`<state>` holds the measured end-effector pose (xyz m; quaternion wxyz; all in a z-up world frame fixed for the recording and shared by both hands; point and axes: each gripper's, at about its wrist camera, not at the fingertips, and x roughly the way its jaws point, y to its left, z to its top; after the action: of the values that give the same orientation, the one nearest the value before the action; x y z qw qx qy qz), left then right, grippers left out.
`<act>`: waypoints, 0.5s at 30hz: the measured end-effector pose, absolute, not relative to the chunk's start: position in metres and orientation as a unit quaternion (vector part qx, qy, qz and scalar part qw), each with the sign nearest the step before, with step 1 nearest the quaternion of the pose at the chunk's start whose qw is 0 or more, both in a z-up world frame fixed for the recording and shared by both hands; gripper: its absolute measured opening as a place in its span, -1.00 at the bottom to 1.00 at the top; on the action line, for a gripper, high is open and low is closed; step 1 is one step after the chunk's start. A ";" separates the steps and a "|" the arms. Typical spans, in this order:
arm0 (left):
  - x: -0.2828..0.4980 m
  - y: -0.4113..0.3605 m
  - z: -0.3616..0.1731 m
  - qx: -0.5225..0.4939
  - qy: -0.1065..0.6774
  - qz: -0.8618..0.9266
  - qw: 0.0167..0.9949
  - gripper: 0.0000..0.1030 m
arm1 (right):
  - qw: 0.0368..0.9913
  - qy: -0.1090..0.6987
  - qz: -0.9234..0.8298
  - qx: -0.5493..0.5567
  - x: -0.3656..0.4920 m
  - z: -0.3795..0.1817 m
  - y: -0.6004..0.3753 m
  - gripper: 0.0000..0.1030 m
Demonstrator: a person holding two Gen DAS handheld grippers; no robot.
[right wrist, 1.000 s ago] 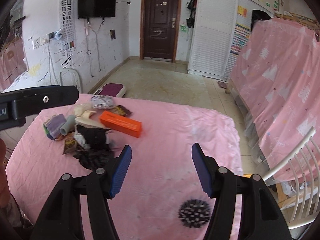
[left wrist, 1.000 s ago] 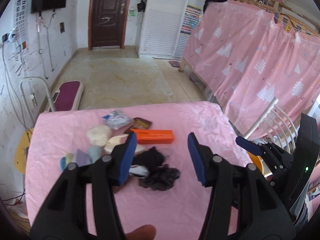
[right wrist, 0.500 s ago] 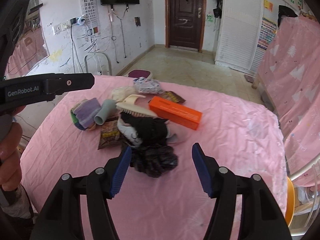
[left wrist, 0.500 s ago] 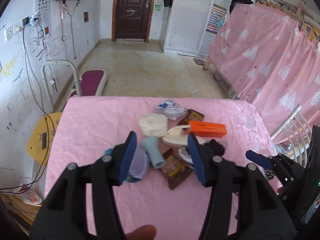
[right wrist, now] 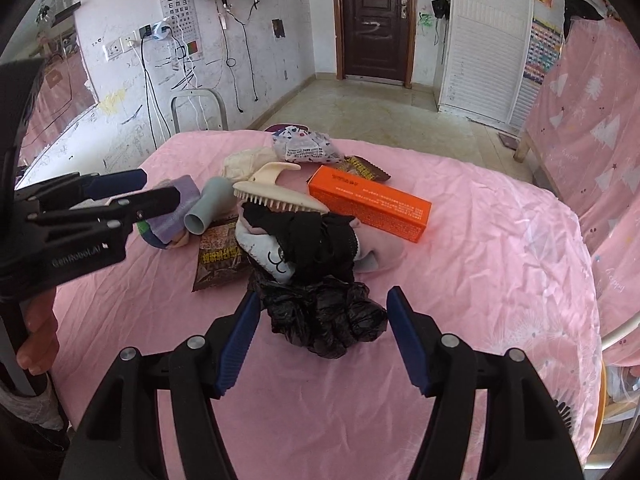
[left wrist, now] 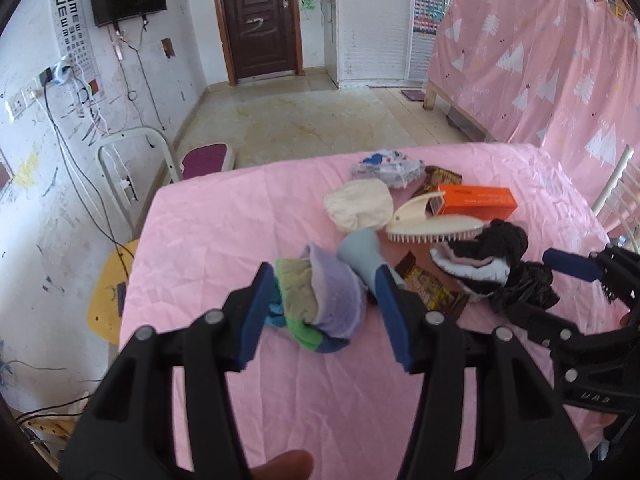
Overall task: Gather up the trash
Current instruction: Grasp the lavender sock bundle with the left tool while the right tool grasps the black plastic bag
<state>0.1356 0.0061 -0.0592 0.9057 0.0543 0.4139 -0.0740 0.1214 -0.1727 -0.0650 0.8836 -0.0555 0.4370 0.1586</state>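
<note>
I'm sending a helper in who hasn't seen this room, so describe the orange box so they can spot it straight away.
On the pink-covered table, look at the far right edge of the clutter pile. The orange box lies flat there, beside the cream brush; it is the only long, hard-edged, bright orange thing among soft cloths and wrappers.

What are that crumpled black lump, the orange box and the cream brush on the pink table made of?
The black lump looks like thin plastic film, probably a bag: glossy, with sharp crinkles. The orange box seems to be printed cardboard: flat matte faces, crisp folded edges, small print. The cream brush looks like moulded hard plastic, smooth and slightly shiny, its teeth apparently one piece with the body.
</note>
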 end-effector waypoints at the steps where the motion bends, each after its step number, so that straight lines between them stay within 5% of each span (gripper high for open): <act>1: 0.136 0.005 -0.061 0.056 0.416 -0.075 0.905 -0.02 | 0.883 0.437 0.159 -0.055 0.122 -0.066 -0.173 0.08; 3: 0.137 0.003 -0.065 0.059 0.419 -0.075 0.903 -0.05 | 0.883 0.439 0.158 -0.053 0.122 -0.066 -0.175 0.08; 9: 0.138 0.000 -0.072 0.071 0.424 -0.076 0.900 -0.55 | 0.882 0.443 0.156 -0.045 0.125 -0.069 -0.179 0.06; 15: 0.138 0.001 -0.073 0.064 0.425 -0.078 0.899 -0.73 | 0.880 0.446 0.158 -0.041 0.125 -0.070 -0.182 -0.44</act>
<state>0.1376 0.0013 -0.0727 0.8994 0.0637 0.4254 -0.0782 0.1254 -0.1824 -0.0699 0.8802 -0.0412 0.4458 0.1578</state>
